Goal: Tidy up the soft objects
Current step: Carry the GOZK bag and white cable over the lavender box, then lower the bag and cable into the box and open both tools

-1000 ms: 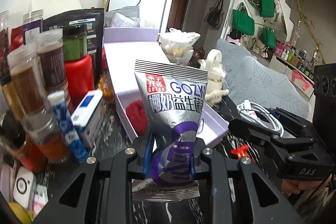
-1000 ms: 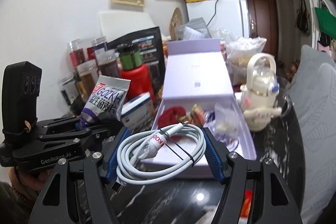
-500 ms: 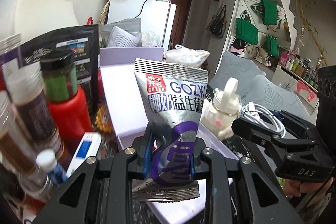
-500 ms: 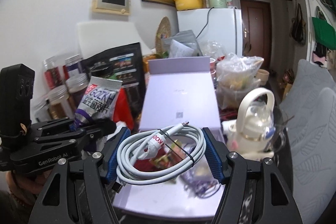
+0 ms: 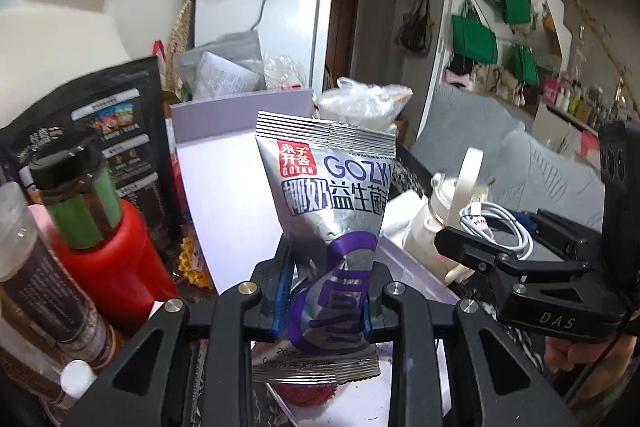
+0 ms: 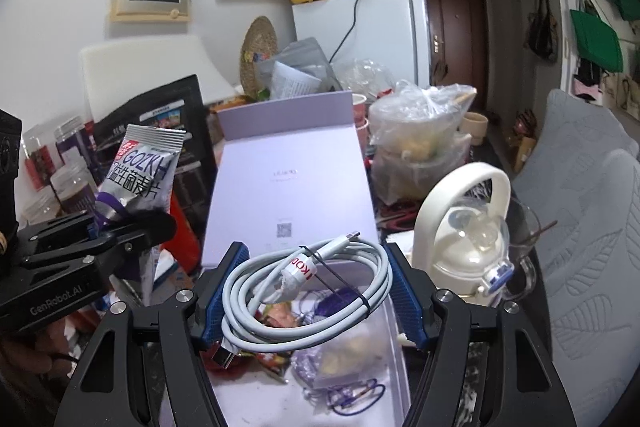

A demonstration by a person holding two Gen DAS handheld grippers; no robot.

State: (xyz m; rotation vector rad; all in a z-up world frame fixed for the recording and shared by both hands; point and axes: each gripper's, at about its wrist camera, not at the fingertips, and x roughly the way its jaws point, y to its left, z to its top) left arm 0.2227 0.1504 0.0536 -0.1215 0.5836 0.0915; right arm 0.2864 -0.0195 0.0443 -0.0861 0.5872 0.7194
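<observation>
Two hand-held grippers carry soft items over an open lilac box (image 6: 288, 187) on a crowded worktop (image 6: 472, 399). In the left wrist view we see the left gripper (image 5: 326, 291) angled forward and downward, its fingers (image 5: 280, 291) clamped tight on the lower waist of a silver snack pouch (image 5: 332, 195); the pouch stands upright between them, its crimped top above and its bottom seal hanging just over a red fuzzy item (image 5: 306, 393) in the box tray. In the right wrist view we see the right gripper (image 6: 308, 287) likewise tilted downward, its blue-padded fingers (image 6: 404, 291) set moderately apart and pressing on both sides of a coiled white cable (image 6: 308, 291), which is bound by a black tie and a white label; the coil sits above the box tray (image 6: 394, 347), where small packets and purple loops lie. Each gripper appears in the other's view: the left one, with the pouch, at the left edge beside the raised box lid, the right one at the right edge with the cable. A hand (image 5: 576, 351) grips the right gripper's body from below. A cream bottle with a loop handle (image 6: 464, 227) stands just right of the box, and a red jar (image 5: 108, 259) and spice bottles stand to its left.
</observation>
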